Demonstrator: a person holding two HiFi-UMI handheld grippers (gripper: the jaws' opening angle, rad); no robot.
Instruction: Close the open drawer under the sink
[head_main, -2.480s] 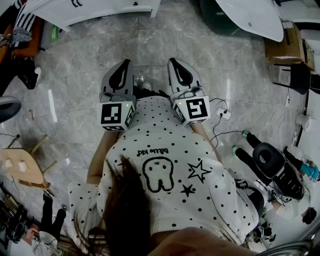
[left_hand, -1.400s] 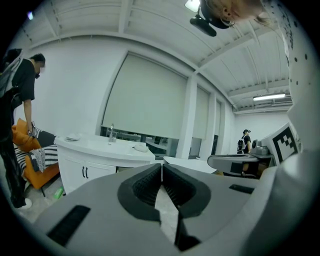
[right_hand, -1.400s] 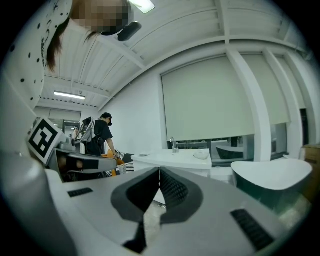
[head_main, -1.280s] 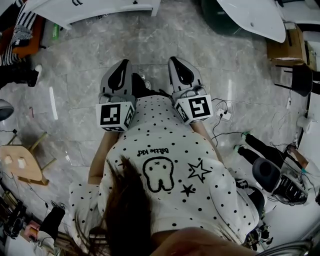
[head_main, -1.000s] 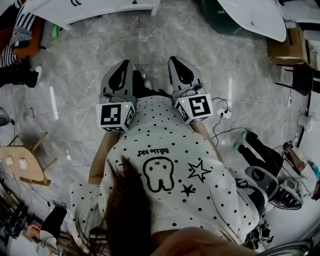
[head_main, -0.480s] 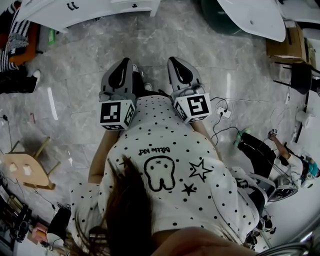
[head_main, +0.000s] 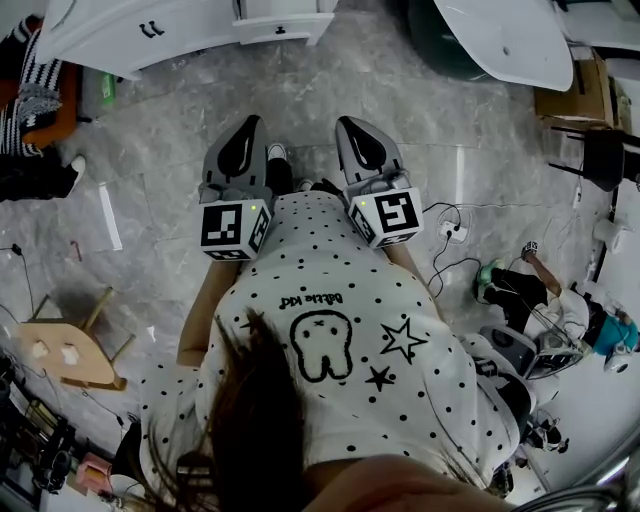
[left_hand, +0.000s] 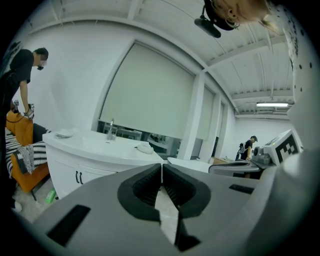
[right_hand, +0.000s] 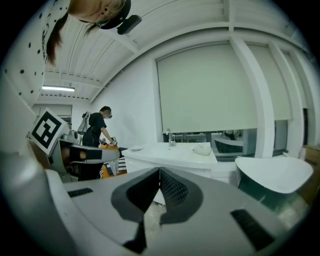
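Note:
The white sink cabinet (head_main: 150, 30) lies at the top of the head view, with a white drawer (head_main: 282, 22) jutting out of its front. Both grippers are held side by side in front of my chest, well short of the cabinet. My left gripper (head_main: 247, 122) is shut with nothing in it, and so is my right gripper (head_main: 350, 122). In the left gripper view the shut jaws (left_hand: 162, 166) point toward the cabinet (left_hand: 90, 160) and its faucet (left_hand: 111, 131). The right gripper (right_hand: 159, 170) faces the same cabinet (right_hand: 170, 155) across open floor.
A wooden stool (head_main: 65, 350) stands on the grey tiled floor at the left. A white tub (head_main: 510, 35) and a cardboard box (head_main: 570, 90) are at the upper right. A power strip with cables (head_main: 450, 230) lies at the right. A person (left_hand: 20, 75) stands beside the cabinet.
The cabinet and its drawer have come further into the top of the head view as I walk toward them. Both grippers keep their shut pose in front of my chest.

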